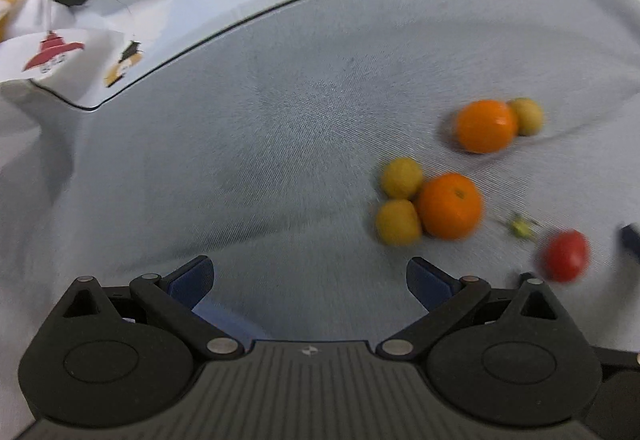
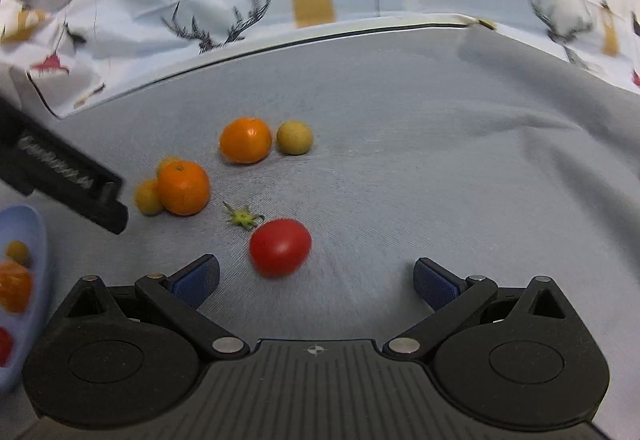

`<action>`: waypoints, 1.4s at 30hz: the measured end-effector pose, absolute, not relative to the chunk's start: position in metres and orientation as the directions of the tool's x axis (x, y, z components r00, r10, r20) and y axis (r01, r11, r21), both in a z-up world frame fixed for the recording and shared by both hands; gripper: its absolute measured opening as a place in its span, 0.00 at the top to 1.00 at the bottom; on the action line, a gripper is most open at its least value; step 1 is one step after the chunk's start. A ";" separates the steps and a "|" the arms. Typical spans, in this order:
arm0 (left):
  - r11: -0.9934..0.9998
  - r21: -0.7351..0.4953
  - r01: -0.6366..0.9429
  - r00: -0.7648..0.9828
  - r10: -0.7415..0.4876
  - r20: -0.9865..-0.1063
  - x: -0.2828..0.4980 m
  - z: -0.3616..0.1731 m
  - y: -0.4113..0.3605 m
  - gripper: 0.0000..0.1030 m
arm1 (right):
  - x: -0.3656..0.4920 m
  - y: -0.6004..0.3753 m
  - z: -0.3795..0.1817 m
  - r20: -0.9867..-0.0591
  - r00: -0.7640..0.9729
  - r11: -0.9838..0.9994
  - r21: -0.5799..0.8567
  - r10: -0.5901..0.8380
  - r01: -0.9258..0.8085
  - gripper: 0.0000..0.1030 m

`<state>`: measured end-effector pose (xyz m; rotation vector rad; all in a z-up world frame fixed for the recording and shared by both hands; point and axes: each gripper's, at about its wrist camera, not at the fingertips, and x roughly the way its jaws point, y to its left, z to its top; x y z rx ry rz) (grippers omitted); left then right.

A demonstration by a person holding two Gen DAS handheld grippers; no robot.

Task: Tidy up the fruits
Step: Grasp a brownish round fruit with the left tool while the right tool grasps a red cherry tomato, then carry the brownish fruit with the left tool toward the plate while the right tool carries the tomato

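On the grey cloth lie two oranges, a near orange [image 2: 183, 187] [image 1: 450, 205] and a far orange [image 2: 245, 140] [image 1: 485, 125], with small yellow fruits [image 2: 295, 137] [image 1: 401, 178] beside them. A red tomato [image 2: 280, 247] [image 1: 565, 255] lies just ahead of my right gripper [image 2: 316, 278], which is open and empty. A loose green calyx [image 2: 243, 218] sits behind the tomato. My left gripper [image 1: 310, 276] is open and empty, left of the fruit. A blue plate [image 2: 34, 240] at the left edge holds some fruit.
The left gripper's black body [image 2: 68, 176] reaches in from the left in the right wrist view. A printed white cloth [image 2: 240, 8] with antler drawings borders the grey cloth [image 2: 440, 160] at the back.
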<state>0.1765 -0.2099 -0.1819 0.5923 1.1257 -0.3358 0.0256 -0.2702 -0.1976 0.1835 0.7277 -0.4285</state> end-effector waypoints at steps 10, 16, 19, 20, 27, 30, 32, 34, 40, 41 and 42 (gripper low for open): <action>0.793 0.226 0.566 0.408 -0.031 -0.912 0.197 -0.193 -0.225 0.06 | 0.022 -0.290 -0.201 -0.647 0.668 0.877 -0.003 -0.367 0.480 0.01; 0.768 0.140 0.625 0.364 -0.128 -0.922 0.186 -0.184 -0.228 0.70 | 0.008 -0.275 -0.192 -0.651 0.674 0.893 -0.010 -0.348 0.451 0.57; 0.761 0.144 0.632 0.384 -0.146 -0.912 0.178 -0.181 -0.226 0.70 | 0.007 -0.264 -0.191 -0.645 0.676 0.901 -0.044 -0.355 0.431 0.72; 0.766 0.131 0.629 0.381 -0.157 -0.911 0.175 -0.177 -0.224 0.70 | 0.006 -0.267 -0.190 -0.645 0.681 0.898 -0.019 -0.347 0.440 0.72; 0.802 0.061 0.594 0.396 -0.225 -0.890 0.144 -0.127 -0.195 0.70 | -0.014 -0.297 -0.173 -0.547 0.723 0.842 0.061 -0.421 0.537 0.72; 0.813 0.039 0.581 0.405 -0.247 -0.880 0.115 -0.096 -0.178 0.70 | -0.028 -0.307 -0.167 -0.582 0.692 0.806 0.102 -0.426 0.583 0.72; 0.819 0.046 0.573 0.420 -0.244 -0.874 0.095 -0.077 -0.164 0.70 | -0.042 -0.308 -0.156 -0.595 0.692 0.791 0.148 -0.409 0.594 0.72; 0.825 0.059 0.561 0.431 -0.231 -0.873 0.076 -0.061 -0.148 0.70 | -0.055 -0.307 -0.141 -0.598 0.711 0.782 0.212 -0.371 0.587 0.72; 0.856 0.082 0.511 0.462 -0.193 -0.866 0.018 -0.023 -0.081 0.70 | -0.117 -0.264 -0.095 -0.583 0.780 0.797 0.348 -0.228 0.494 0.72; 0.861 0.081 0.502 0.466 -0.190 -0.864 0.009 -0.018 -0.068 0.70 | -0.126 -0.254 -0.088 -0.581 0.787 0.805 0.357 -0.206 0.474 0.72; 0.865 0.080 0.496 0.469 -0.189 -0.863 0.001 -0.015 -0.057 0.70 | -0.135 -0.242 -0.081 -0.578 0.796 0.814 0.366 -0.182 0.451 0.72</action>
